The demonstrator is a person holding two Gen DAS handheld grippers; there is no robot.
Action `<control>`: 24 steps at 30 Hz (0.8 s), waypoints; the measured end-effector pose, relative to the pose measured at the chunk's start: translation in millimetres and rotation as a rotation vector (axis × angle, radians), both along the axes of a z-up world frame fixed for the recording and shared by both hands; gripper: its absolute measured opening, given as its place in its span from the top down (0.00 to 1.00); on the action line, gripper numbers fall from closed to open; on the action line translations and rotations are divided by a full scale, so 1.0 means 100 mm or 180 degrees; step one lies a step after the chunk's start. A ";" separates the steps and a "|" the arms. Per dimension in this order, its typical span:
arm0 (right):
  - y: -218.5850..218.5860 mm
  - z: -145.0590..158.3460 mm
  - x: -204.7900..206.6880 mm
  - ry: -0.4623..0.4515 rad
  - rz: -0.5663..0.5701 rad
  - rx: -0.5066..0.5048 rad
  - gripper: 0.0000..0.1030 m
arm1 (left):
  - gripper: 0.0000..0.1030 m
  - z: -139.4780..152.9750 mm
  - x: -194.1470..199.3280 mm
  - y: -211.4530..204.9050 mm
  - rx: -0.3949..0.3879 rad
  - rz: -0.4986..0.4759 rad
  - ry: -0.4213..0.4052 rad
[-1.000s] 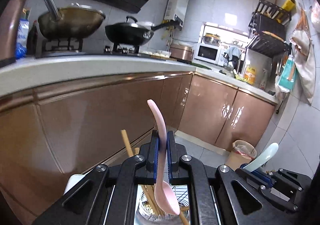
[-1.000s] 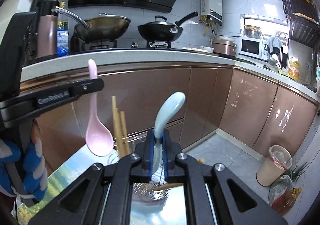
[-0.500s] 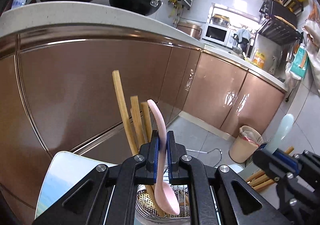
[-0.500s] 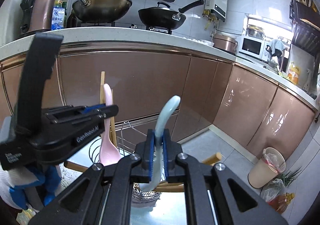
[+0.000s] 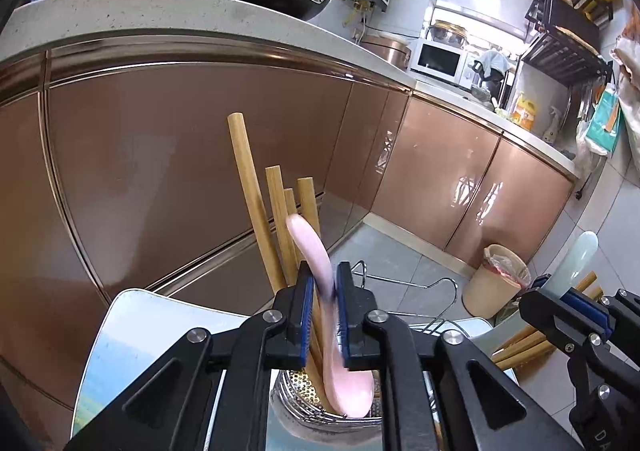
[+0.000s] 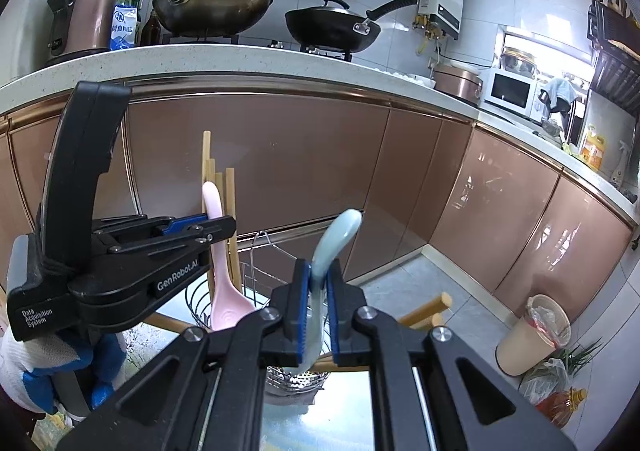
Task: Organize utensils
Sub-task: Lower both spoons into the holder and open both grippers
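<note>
Two grippers over metal holder (image 5: 320, 407): left gripper (image 5: 323, 315) jaws just easing apart, pink spoon (image 5: 344, 383) blurred between; right gripper (image 6: 318, 317) pinching blue spoon (image 6: 334, 241).

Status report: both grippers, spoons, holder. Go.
Left gripper just opening, pink spoon blurred, bowl in holder. Right gripper shut on blue spoon. Chopsticks crowd holder.

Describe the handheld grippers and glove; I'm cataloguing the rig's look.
Both grippers are matte black plastic frames with silver screws and blue ribbed pads. The left gripper's side carries white "GenRobot.AI" and "Data Acquisition System" lettering. The hand wears a white-and-blue knit glove.
</note>
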State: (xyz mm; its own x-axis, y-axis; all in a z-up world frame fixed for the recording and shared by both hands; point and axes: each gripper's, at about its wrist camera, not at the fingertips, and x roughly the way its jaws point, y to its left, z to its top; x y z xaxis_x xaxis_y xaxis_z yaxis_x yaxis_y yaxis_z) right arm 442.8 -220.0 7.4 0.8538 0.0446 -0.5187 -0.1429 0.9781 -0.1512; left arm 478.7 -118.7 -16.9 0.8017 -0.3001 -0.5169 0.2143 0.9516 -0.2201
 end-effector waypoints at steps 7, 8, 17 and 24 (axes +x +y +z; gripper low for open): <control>-0.04 0.07 -0.06 -0.0019 -0.0029 0.0060 0.91 | 0.69 0.12 -0.13 0.07 -0.0021 0.0027 -0.0097; -0.04 0.09 -0.08 -0.0029 -0.0031 0.0060 0.91 | 0.66 0.14 -0.15 0.09 -0.0022 0.0033 -0.0118; -0.03 0.14 -0.07 0.0075 -0.0015 0.0121 0.91 | 0.57 0.38 -0.37 0.22 -0.0001 0.0083 -0.0258; -0.03 0.05 0.05 0.0259 -0.0053 0.0137 0.89 | 0.51 0.45 -0.49 0.32 0.0018 0.0094 -0.0292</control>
State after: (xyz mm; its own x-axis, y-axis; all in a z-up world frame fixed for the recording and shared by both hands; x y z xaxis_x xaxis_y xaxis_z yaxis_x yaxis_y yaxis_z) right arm 447.4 -223.5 12.5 0.8098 0.0543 -0.5842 -0.1366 0.9858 -0.0976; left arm 430.1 -86.6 28.4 0.8542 -0.2730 -0.4426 0.2052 0.9590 -0.1955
